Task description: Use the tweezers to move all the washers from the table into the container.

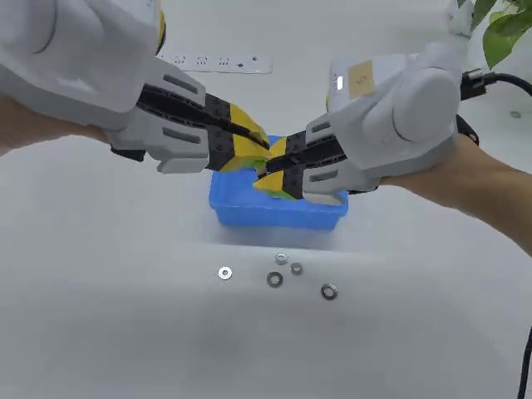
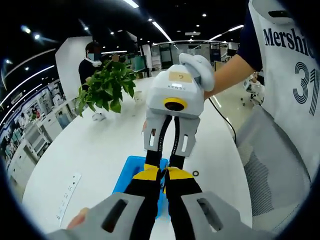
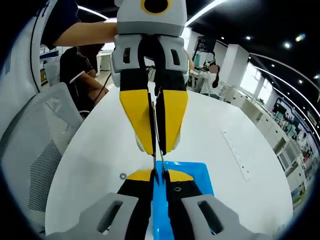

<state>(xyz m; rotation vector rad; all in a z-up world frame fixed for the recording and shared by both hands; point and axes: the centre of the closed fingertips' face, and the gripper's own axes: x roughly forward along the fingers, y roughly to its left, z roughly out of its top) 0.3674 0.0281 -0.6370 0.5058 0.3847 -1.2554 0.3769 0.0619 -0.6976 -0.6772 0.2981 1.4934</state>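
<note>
5 washers (image 1: 275,280) lie on the table (image 1: 125,332), just in front of the blue container (image 1: 278,212). Above it, the left gripper (image 1: 254,146) and right gripper (image 1: 271,171) both pinch the tweezers (image 3: 158,162). A mistimed release could drop them.

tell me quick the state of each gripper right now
left gripper: closed on the tweezers
right gripper: closed on the same tweezers, over the blue container

The left tool (image 1: 253,141) and right tool (image 1: 270,170) hide most of the blue container's (image 1: 274,218) inside.
</note>
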